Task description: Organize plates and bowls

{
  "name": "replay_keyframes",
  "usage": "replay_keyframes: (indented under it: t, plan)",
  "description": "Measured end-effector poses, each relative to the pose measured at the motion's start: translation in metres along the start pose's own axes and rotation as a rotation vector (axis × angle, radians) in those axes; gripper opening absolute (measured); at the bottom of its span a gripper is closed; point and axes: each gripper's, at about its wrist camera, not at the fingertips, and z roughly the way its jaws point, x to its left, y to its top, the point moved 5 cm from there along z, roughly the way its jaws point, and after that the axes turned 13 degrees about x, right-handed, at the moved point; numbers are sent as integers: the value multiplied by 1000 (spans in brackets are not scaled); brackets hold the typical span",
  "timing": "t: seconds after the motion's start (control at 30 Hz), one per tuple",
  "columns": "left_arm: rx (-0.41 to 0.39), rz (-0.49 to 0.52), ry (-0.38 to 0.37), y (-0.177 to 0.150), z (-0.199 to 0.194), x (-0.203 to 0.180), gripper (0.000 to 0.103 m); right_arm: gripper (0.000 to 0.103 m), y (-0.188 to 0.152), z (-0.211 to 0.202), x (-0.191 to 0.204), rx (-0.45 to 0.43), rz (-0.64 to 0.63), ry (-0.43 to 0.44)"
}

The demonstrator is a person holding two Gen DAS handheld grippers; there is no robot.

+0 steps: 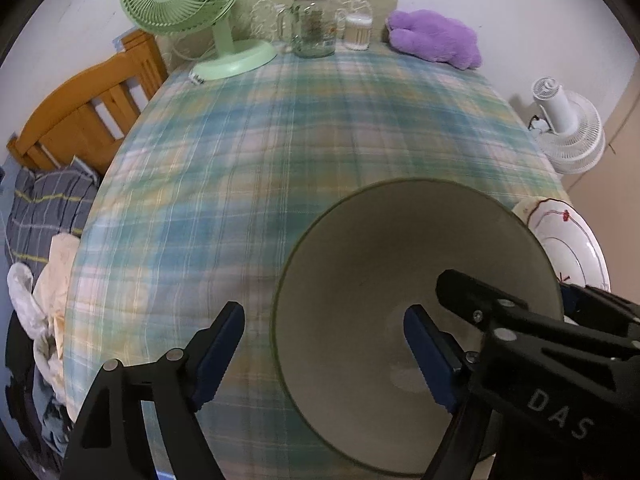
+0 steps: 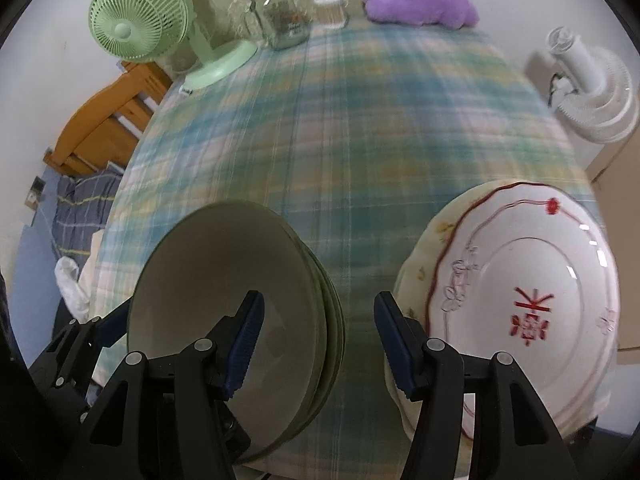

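Pale green stoneware is straddled by my left gripper point(image 1: 324, 356), its jaws apart over the near rim of the bowl stack point(image 2: 240, 304), so I am judging a straight lift-off safest. My right gripper point(image 2: 319, 344) is hanging open, empty, between the stack and the white red-trimmed plates point(image 2: 532, 280) on the plaid tablecloth point(image 2: 360, 140).

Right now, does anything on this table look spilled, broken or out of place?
Nothing spilled or broken. The green bowls sit nested, rims slightly offset. The white plate rests on another plate at the table's right edge.
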Motion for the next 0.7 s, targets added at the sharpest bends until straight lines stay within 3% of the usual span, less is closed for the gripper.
replay_keyframes:
  t: [0.17, 0.23, 0.33, 0.7]
  plan:
    - [34, -31, 28, 1, 7, -1, 84, 55, 5, 14, -3, 44, -13, 54]
    - [43, -37, 36, 2, 10, -1, 84, 47, 7, 18, -4, 62, -16, 68]
    - [54, -38, 36, 4, 14, -1, 84, 46, 9, 23, -3, 73, -17, 103]
    - [60, 25, -60, 11, 21, 1, 84, 44, 10, 26, 4, 74, 13, 98]
